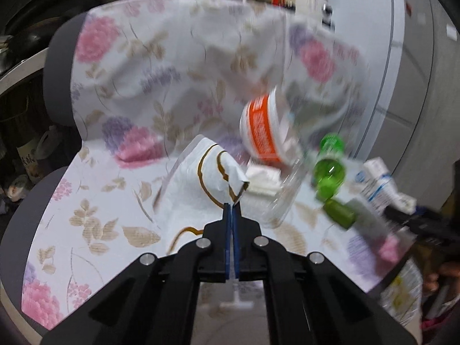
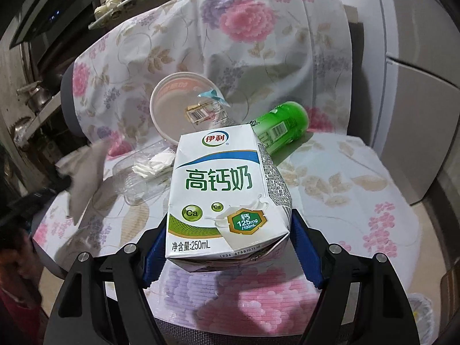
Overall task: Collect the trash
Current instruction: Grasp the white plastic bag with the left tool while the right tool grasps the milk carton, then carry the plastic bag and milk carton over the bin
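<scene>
Between right gripper (image 2: 230, 247) pads — milk carton (image 2: 221, 195), clamped | left gripper (image 1: 232, 210) — closed, pinching white wrapper (image 1: 201, 184)

Both rigs look identical: the left black plastic two-finger gripper (image 1: 231, 210) and the right black plastic two-finger gripper (image 2: 230, 247) have chunky angular linkage arms, with round silver pivot screws at the joints. The finger pads (image 2: 307, 256) are ribbed blue rubber. A red sleeve (image 2: 17, 299) peeks in at the edge.
</scene>
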`<state>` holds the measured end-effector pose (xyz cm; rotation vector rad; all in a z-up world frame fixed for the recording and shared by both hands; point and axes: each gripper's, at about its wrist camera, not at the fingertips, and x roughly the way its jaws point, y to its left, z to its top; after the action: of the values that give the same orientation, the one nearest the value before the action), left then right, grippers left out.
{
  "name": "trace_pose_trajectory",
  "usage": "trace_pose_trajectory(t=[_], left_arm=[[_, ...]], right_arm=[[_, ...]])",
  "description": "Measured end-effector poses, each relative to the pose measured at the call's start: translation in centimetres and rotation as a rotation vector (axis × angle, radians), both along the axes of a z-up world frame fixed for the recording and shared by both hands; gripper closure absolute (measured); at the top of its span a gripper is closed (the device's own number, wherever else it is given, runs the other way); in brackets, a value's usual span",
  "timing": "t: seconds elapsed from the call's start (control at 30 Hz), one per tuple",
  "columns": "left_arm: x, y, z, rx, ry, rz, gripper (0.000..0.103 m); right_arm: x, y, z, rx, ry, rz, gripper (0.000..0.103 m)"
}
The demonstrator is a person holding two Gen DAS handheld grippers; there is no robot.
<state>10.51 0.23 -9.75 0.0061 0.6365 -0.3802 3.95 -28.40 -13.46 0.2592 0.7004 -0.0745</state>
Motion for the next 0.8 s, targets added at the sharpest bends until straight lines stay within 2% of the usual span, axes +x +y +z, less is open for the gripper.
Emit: trace_pose_trajectory(t=[0.3,0.47,0.63,0.8], left_arm=[[-4.4,-1.4,3.6,-0.078,-0.084,-0.081,0.103],[-6.6,-2.5,5.6,-0.159,-0.117,-0.197,0.103],[-8.5,-5.6,6.0,-0.156,-0.155,-0.296,0.103],[-10.1,-9.8,5.1,-0.18,-0.136,-0.414,0.103]], right_arm=[[-1.4,0.1,2.8,-0.041,-0.052,-0.029,0.027],[-2.9,-0.3,4.1,-0.048,-0.08,-0.063,0.027],[-5.6,-1.2,5.0,-0.07,-0.1,-0.118,0.027],[-10.3,-3.3,5.1,-0.086,-0.092,-0.214,0.027]])
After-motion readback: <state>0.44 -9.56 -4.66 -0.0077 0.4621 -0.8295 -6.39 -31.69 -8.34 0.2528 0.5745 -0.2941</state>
